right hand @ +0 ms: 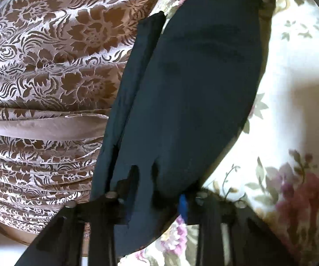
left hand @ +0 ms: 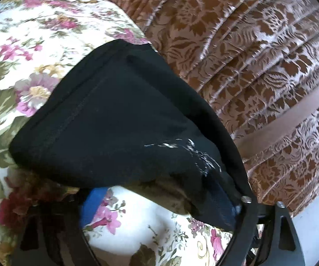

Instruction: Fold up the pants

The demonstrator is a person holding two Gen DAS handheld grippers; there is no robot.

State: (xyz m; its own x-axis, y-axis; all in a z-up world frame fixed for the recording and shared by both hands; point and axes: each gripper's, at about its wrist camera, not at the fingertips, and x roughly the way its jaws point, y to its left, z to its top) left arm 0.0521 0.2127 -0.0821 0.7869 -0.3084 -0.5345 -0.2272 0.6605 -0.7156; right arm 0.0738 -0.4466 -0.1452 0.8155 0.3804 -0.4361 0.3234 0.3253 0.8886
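Black pants (left hand: pixel 119 110) lie folded in a thick bundle on the floral bedsheet (left hand: pixel 26 44), along the bed's edge where the sheet meets the brown patterned bed skirt (left hand: pixel 259 55). A stitched seam runs along the bundle's left side; a whitish smear shows on the cloth near my left gripper (left hand: pixel 159 210).

My left jaws stand wide. The pants' near edge drapes over my right-hand finger (left hand: pixel 225 201) there; the other blue-padded finger (left hand: pixel 93 206) sits apart over bare sheet. The pads don't press on the cloth.

From the right wrist, the pants (right hand: pixel 192 88) stretch away from me along the bed's edge, the bed skirt (right hand: pixel 48 66) to the left, the bedsheet (right hand: pixel 292 66) to the right. A second fold of dark cloth hangs just beside the main bundle, over the skirt. My right gripper (right hand: pixel 157 195) has its jaws drawn narrow, pinching the near end of the pants; cloth bunches around both fingers, and a bit of blue pad (right hand: pixel 182 206) peeks out.
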